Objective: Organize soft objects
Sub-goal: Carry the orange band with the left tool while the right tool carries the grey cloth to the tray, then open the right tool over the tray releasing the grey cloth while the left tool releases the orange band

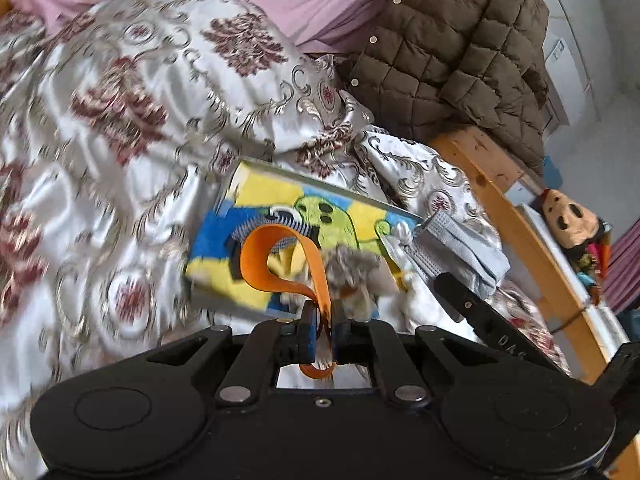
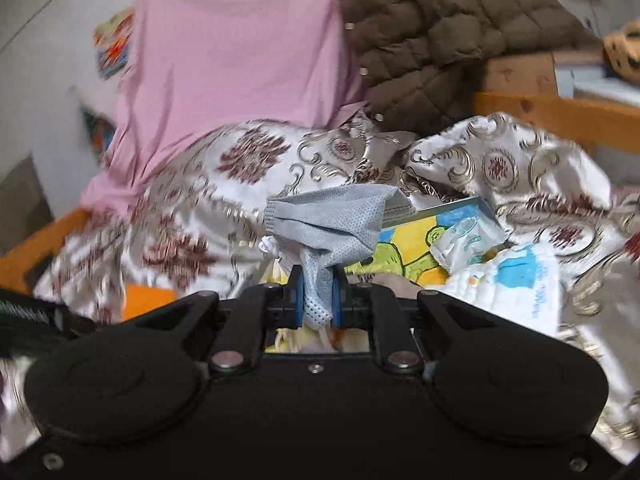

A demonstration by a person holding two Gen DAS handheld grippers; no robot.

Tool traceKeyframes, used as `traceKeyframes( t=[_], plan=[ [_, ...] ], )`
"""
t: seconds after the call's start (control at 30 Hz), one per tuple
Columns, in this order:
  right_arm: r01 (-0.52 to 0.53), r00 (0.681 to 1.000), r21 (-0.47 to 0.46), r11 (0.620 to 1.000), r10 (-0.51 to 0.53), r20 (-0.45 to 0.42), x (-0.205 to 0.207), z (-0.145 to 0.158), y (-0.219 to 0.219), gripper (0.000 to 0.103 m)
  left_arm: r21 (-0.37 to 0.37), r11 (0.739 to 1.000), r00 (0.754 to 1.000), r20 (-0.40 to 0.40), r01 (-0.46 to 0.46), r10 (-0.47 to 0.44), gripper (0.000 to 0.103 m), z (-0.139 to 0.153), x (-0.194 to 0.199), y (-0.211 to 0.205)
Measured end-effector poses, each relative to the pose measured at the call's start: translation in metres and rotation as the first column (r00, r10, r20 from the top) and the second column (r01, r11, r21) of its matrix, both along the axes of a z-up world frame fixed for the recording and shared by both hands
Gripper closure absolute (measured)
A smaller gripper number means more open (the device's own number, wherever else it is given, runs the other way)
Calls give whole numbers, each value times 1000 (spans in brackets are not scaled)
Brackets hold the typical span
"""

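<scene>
My left gripper point(image 1: 323, 312) is shut on an orange strap point(image 1: 276, 256) that loops upward, with a grey furry toy point(image 1: 352, 272) hanging just beyond the fingers. Behind them lies a yellow, blue and green cartoon box point(image 1: 280, 208) on the bed. My right gripper point(image 2: 317, 288) is shut on a grey mesh cloth point(image 2: 332, 220) and holds it above the bed; the same cloth point(image 1: 460, 248) and the right gripper's black finger point(image 1: 476, 312) show at the right of the left wrist view. The box point(image 2: 408, 248) lies just beyond the cloth.
A white satin quilt with maroon and gold pattern point(image 1: 120, 120) covers the bed. A pink sheet point(image 2: 240, 60) and brown quilted jacket point(image 1: 460, 40) lie at the back. A wooden bed rail point(image 1: 512, 208) runs at the right. White printed packets point(image 2: 516, 280) lie right of the box.
</scene>
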State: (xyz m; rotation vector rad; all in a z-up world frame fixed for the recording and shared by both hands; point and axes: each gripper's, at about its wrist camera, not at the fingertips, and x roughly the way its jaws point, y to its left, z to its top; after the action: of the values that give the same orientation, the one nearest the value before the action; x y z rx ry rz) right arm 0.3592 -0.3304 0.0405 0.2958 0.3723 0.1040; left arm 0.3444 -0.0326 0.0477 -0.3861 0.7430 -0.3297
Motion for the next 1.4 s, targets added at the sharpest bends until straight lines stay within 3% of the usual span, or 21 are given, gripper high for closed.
traceKeyframes(
  t=[0.17, 0.47, 0.87, 1.03, 1.2, 1.4],
  plan=[
    [7, 1000, 49, 999, -8, 10, 32, -9, -4, 96, 130, 991, 999, 33, -3, -1, 96, 1, 35, -26],
    [61, 997, 125, 990, -55, -49, 75, -34, -18, 96, 258, 966, 999, 41, -32, 22, 96, -13, 86, -50],
    [100, 992, 195, 976, -83, -95, 82, -53, -40, 95, 259, 965, 999, -19, -42, 49, 95, -34, 102, -63],
    [99, 990, 200, 975, -77, -118, 85, -58, -39, 91, 262, 964, 998, -30, -47, 57, 90, -36, 104, -64],
    [100, 989, 204, 974, -75, -130, 87, -61, -39, 78, 254, 965, 997, -39, -59, 71, 86, -36, 102, -60],
    [98, 990, 206, 974, -75, -118, 81, -56, -38, 63, 240, 967, 995, -33, -83, 93, 66, -30, 96, -54]
  ],
)
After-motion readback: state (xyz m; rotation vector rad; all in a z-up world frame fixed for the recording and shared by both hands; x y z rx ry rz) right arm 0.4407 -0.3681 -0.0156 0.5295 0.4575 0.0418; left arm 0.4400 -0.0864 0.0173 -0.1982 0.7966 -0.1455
